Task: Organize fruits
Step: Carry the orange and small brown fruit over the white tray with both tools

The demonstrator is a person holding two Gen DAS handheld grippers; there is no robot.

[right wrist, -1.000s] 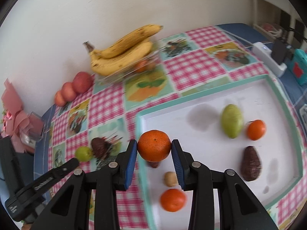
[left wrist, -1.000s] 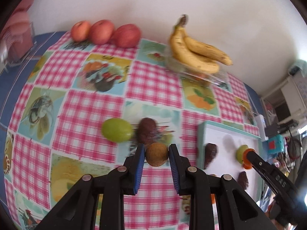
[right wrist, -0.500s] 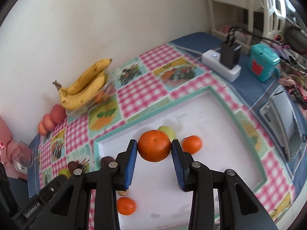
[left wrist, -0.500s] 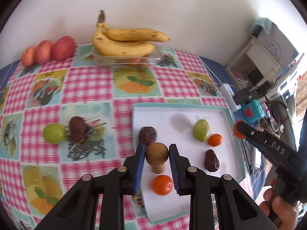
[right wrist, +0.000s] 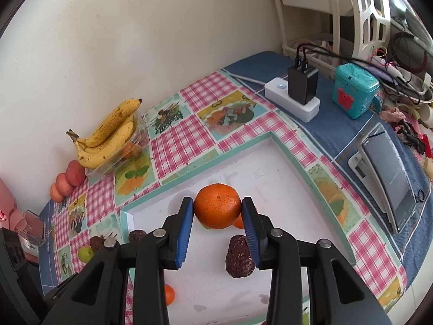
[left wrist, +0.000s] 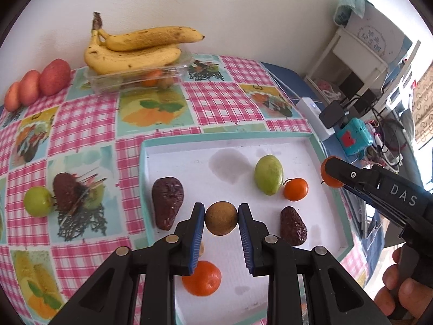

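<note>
While both tongs hover above the tray, each one carries a fruit.
Left tongs (left wrist: 221, 218): clamped on a brown kiwi (left wrist: 221, 218), above the white tray (left wrist: 330, 197).
Right tongs (right wrist: 217, 207): clamped on an orange (right wrist: 217, 206), over the tray's far part.
Tray: holds two dark avocados (left wrist: 167, 201), a green pear (left wrist: 268, 174) and two tangerines (left wrist: 295, 189).
Counter (left wrist: 81, 124): a green apple (left wrist: 38, 201) and another avocado lie left of the tray.
Back wall: bananas (left wrist: 132, 51) atop a clear box.

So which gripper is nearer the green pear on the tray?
Right. The right gripper carries its orange beside the green pear; the left gripper, holding a brown fruit, sits further back.
</note>
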